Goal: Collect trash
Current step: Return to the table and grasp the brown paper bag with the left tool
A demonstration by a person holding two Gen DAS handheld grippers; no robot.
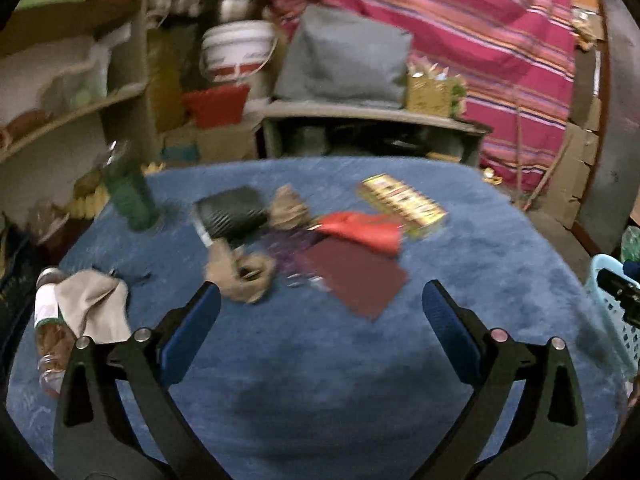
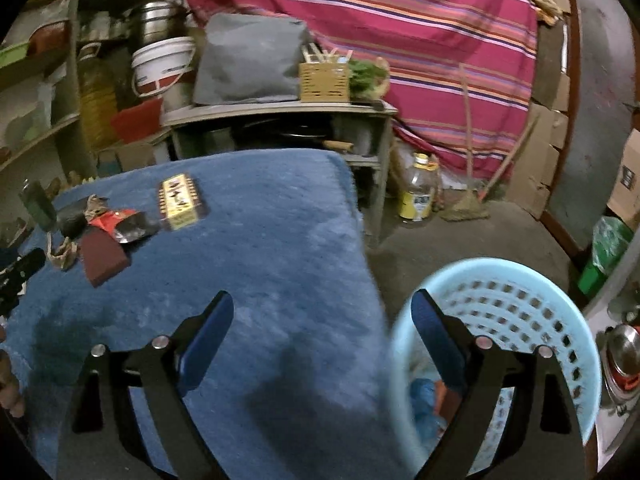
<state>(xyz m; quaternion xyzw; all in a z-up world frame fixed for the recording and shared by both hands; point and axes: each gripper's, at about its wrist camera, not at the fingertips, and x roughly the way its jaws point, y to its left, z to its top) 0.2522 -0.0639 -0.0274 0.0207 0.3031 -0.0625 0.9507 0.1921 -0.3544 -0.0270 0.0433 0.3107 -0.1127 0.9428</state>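
The trash looks light and flimsy: a crumpled brown paper wad (image 1: 240, 276), a torn red wrapper (image 1: 364, 230) and a flat maroon card (image 1: 356, 280), all likely to crush or slide under the pads, so a pinch across a raised fold of the wad seems safest. They lie clustered toward the far left of the blue-covered table (image 1: 320, 360). The left gripper (image 1: 320, 304) and right gripper (image 2: 322, 316) both stand wide and empty; the pale blue basket (image 2: 560, 308) sits off the table's right edge.

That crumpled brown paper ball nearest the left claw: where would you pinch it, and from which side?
Across its bulging middle, from above and the near side. The crumpled brown paper lies loose on the blue cover, just ahead of the open left gripper; its soft wad should squash between the pads.
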